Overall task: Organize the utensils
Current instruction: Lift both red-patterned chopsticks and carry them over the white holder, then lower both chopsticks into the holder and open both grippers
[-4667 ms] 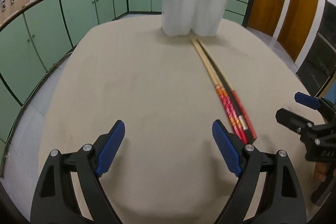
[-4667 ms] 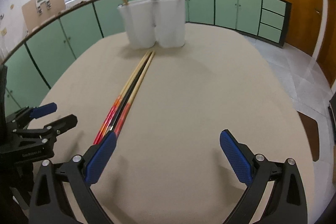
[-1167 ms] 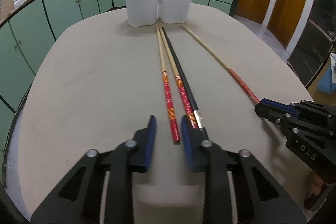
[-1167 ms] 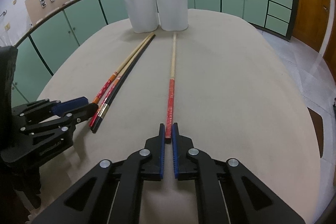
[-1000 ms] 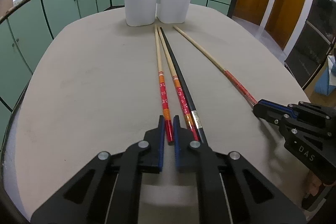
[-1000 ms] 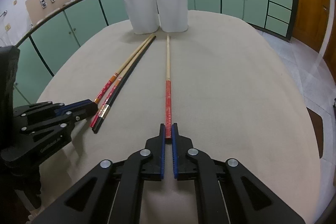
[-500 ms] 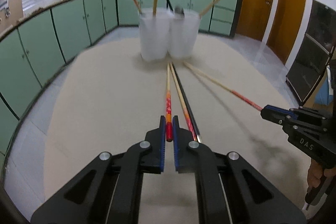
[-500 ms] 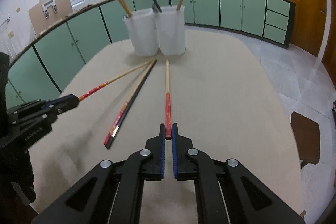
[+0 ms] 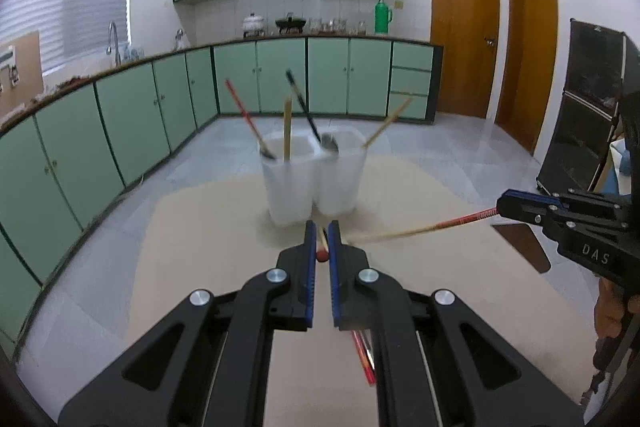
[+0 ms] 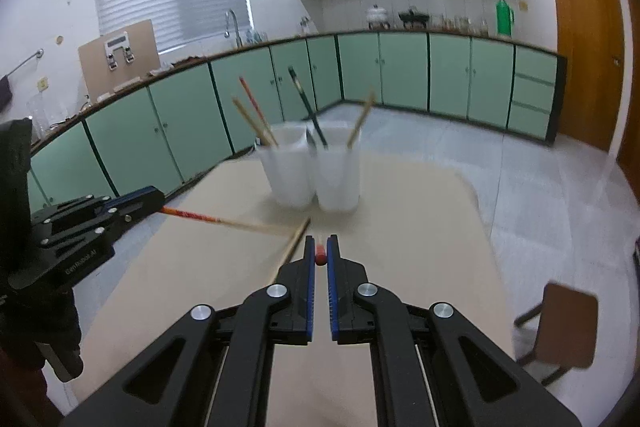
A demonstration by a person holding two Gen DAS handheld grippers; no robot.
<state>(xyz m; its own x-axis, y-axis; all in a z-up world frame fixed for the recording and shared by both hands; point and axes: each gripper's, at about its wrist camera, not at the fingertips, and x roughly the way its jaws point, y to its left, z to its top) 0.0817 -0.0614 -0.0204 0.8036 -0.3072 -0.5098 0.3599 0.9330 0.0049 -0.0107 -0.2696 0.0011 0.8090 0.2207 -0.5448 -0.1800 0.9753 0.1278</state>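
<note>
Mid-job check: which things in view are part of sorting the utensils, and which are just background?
Job items:
- left gripper, shut on a red-ended chopstick
- right gripper, shut on a second red-ended chopstick
- white holder cups
- chopsticks left on the table

Background:
- green thermos
- faucet
- wooden stool
- wooden doors

Left gripper (image 9: 322, 245) clamped tight, pointing downward, right gripper (image 10: 320, 251) likewise clamped, side by side
</note>
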